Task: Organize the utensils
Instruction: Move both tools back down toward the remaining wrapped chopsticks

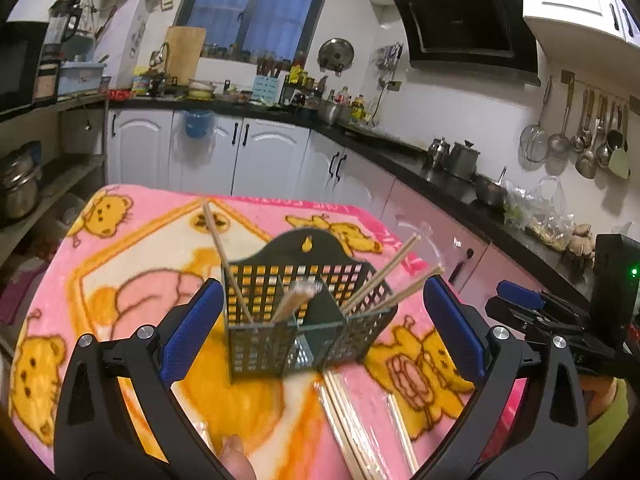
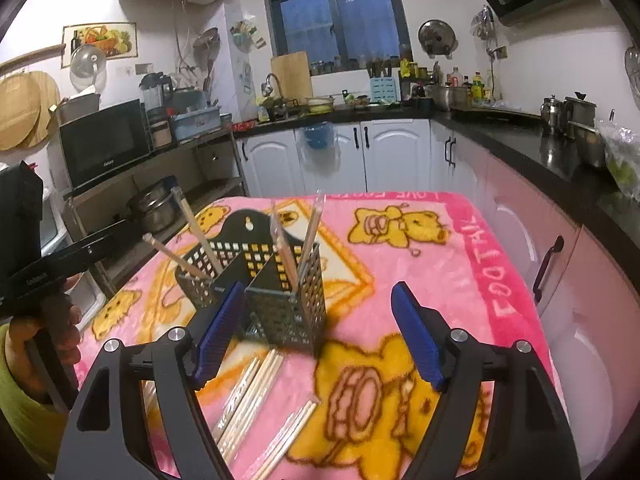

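Note:
A black perforated utensil holder (image 1: 304, 312) stands upright on the pink bear blanket (image 1: 132, 264). It has divided compartments with several chopsticks (image 1: 384, 276) leaning out. My left gripper (image 1: 324, 320) is open, its blue pads on either side of the holder, apart from it. More wrapped chopsticks (image 1: 352, 428) lie flat on the blanket in front of the holder. In the right wrist view the holder (image 2: 272, 288) stands just ahead of my open, empty right gripper (image 2: 320, 328), near its left pad. Loose chopsticks (image 2: 248, 388) lie below between the fingers.
The right gripper's body (image 1: 560, 316) shows at the right edge of the left wrist view. White cabinets (image 2: 380, 152) and a black counter (image 2: 560, 152) ring the table. A shelf with pots (image 2: 156, 204) stands at the left.

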Available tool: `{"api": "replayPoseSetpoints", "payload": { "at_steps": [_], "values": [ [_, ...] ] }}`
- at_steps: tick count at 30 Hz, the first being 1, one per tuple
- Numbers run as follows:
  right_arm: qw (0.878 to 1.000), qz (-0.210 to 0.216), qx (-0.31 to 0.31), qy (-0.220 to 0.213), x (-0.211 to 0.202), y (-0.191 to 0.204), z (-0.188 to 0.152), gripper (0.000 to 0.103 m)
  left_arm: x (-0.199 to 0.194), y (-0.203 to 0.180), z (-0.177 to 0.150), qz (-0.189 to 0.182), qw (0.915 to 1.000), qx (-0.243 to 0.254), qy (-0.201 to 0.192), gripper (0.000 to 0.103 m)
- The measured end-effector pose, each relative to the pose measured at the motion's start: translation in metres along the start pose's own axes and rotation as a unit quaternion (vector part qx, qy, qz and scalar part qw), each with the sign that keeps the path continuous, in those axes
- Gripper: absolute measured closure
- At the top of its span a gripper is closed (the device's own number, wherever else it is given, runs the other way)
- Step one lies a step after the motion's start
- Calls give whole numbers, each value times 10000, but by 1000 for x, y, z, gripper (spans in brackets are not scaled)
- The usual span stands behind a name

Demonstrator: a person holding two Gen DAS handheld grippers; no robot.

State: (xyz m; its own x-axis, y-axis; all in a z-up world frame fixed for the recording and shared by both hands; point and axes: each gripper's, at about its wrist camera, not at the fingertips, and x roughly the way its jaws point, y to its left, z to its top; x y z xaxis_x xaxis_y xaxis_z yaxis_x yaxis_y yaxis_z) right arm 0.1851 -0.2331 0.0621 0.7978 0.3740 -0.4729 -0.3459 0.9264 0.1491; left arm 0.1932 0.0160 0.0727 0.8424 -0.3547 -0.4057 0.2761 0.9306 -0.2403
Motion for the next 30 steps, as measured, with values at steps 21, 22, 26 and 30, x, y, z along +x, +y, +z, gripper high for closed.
{"api": "replayPoseSetpoints", "payload": {
  "at_steps": [21, 22, 26, 30],
  "values": [
    [9976, 212, -127, 649, 19, 3, -40, 44, 25, -2, -62, 24, 9949, -93, 1003, 11],
    [9973, 218, -113, 692, 20, 2, -41, 47, 27, -3, -64, 25, 9944, -88, 1053, 11],
    [9960, 244, -99, 858, 27, -1, -49, 57, 39, -5, -76, -9, 9912, -97, 1317, 20],
    [9938, 347, -38, 1051, 38, -2, -56, 65, 52, -4, -88, -106, 9858, -209, 1664, 40]
  ]
}}
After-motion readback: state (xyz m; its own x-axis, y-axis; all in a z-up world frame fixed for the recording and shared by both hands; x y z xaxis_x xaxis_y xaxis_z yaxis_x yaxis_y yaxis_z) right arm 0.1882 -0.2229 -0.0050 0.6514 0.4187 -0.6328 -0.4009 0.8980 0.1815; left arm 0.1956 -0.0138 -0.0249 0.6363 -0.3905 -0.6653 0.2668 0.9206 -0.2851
